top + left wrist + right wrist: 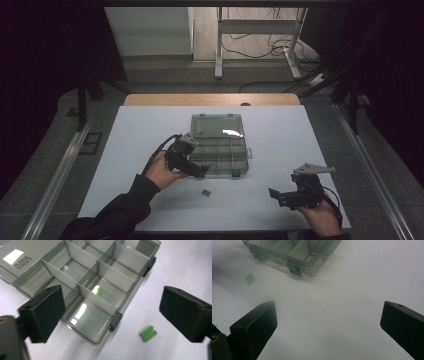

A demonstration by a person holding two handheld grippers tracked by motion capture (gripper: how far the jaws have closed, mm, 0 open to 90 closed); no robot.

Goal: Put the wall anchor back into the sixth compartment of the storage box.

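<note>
Clear grey plastic made up the compartment box [220, 145], which lay open near the middle of the white surface [280, 130], its lid folded back toward the far edge and its dividers splitting the tray into small cells. The left tool [202, 171] hung at the box's near left corner, its jaws spread wide and holding nothing. In the left gripper view 1 green piece [99, 291] lay inside a cell in the row beside the front wall, close to a divider, while a second green piece [148, 333] rested on the bare surface just outside that front wall, near a dark latch [115, 321], apart from the box and between the 2 open jaws as that view showed them. In the high view this loose piece [205, 192] sat on the surface a little toward the near edge from the box and near the left tool. The right tool [276, 196] was held over the surface close to the near right corner, well apart from the box, its jaws likewise wide open and empty; the right gripper view showed the box's front wall and latches far off, with the loose green piece [249, 278] beside them.
</note>
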